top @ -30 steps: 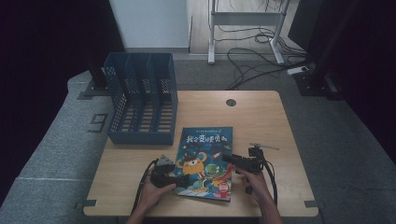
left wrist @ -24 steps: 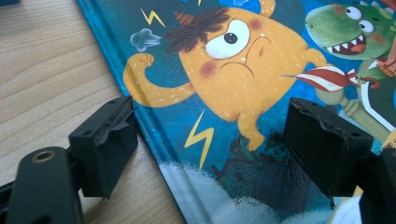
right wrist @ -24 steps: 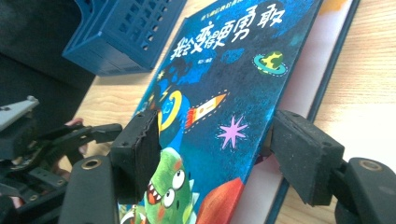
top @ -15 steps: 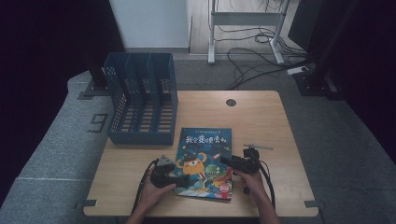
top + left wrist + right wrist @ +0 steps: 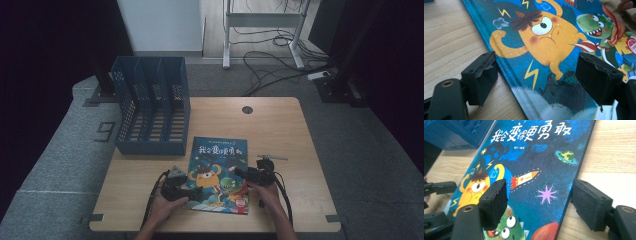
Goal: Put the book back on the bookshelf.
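Picture book (image 5: 218, 173) lies flat, cover up, on the tabletop (image 5: 280, 130), in the middle of the near half, its bottom edge close to the near edge. Cover is dark blue with a yellow monster, a green dinosaur, a rocket and a line of Chinese characters along the top.

Left gripper (image 5: 196, 188) sits at the book's left edge, near the lower left corner, held in the person's left hand (image 5: 167, 202). In the left gripper view (image 5: 537, 81) the jaws stand wide apart and astride that edge: one jaw over bare wood just beside the spine, the other over the cover. Neither pad presses on the book; nothing is gripped.

Right gripper (image 5: 241, 173) sits at the book's right edge, about halfway up, held in the right hand (image 5: 270, 192). In the right gripper view (image 5: 539, 200) its jaws also straddle the edge, one over the cover beside the rocket, the other over the wood just off the book. The jaws have just been opening; the book's edge lies between them, with a clear gap on both sides. No hold.

Blue file rack (image 5: 152, 107) with upright dividers stands at the far left corner of the tabletop, its base just beyond the book's top left corner. A round cable hole (image 5: 247, 109) sits near the far edge, centre.
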{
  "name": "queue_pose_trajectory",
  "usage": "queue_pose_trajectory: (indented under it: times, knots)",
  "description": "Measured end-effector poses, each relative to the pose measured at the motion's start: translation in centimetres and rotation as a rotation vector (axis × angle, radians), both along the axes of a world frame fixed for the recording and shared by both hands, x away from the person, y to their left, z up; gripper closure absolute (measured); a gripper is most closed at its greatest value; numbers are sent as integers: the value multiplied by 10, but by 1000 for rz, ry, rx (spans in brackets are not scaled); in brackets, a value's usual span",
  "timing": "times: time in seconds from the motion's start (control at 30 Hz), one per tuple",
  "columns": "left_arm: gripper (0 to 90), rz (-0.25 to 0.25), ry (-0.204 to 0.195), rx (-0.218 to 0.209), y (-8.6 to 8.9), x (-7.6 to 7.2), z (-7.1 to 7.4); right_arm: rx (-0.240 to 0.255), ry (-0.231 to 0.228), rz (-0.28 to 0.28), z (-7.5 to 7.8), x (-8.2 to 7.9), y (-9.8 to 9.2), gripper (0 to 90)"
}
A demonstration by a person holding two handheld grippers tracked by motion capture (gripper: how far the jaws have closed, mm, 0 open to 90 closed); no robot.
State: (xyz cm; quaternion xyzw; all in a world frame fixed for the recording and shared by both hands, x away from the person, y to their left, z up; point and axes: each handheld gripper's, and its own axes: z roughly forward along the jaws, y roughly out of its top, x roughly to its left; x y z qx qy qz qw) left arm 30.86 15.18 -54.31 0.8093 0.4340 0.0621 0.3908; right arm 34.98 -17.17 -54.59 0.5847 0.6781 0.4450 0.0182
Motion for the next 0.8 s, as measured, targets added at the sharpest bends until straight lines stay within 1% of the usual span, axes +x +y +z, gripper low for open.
queue_pose_trajectory:
  times: [0.07, 0.1, 0.17, 0.2, 0.23, 0.27, 0.3, 0.33, 0.37, 0.43, 0.47, 0.5, 0.53, 0.57, 0.6, 0.63, 0.7, 0.8]
  knots:
    - [177, 1, 0, 0, 0, 0, 0, -19, -8, -2, 0, 0, 3, 256]
    - [177, 1, 0, 0, 0, 0, 0, -19, -8, -2, 0, 0, 3, 256]
    - [177, 0, -1, 0, 0, 0, 0, -46, -14, -3, 1, 0, 6, 237]
    - [177, 0, -2, 0, 0, 0, 0, -51, -4, -4, 2, 0, 8, 234]
    - [177, 0, -2, 0, 0, 0, 0, -51, -4, -4, 2, 0, 8, 234]
    - [177, 0, -3, 2, 0, 0, 0, -26, 9, -7, 2, 1, 6, 233]
    - [177, 1, -5, 4, -1, 0, 0, -26, 9, -7, 2, 1, 6, 233]
    - [177, 1, -5, 3, -1, 0, 0, -7, 22, -9, 2, 2, 4, 231]
    - [179, 5, -7, 3, -1, 0, 0, 34, 42, -8, 2, 2, 1, 228]
    - [182, 7, -10, 6, -1, 0, 0, 59, 50, -3, 2, 3, -2, 227]
    - [182, 9, -11, 8, -1, 0, 0, 59, 50, -3, 2, 3, -2, 227]
    - [182, 10, -10, 10, -1, 0, 0, 71, 53, -1, 3, 2, -3, 227]
    - [182, 10, -11, 11, -1, 0, 0, 97, 45, 6, 6, 1, -5, 228]
    - [182, 9, -11, 12, -1, 0, 0, 97, 45, 6, 6, 1, -5, 228]
    - [182, 9, -11, 14, -1, 0, 0, 136, 42, 13, 10, 0, -8, 228]
    - [182, 9, -12, 15, 0, 0, 0, 136, 42, 13, 10, 0, -8, 228]
    - [181, 9, -13, 16, -1, 0, 0, 186, 36, 23, 14, -1, -12, 230]
    - [180, 12, -9, 9, 0, 0, 0, 232, 42, 38, 17, -1, -16, 238]
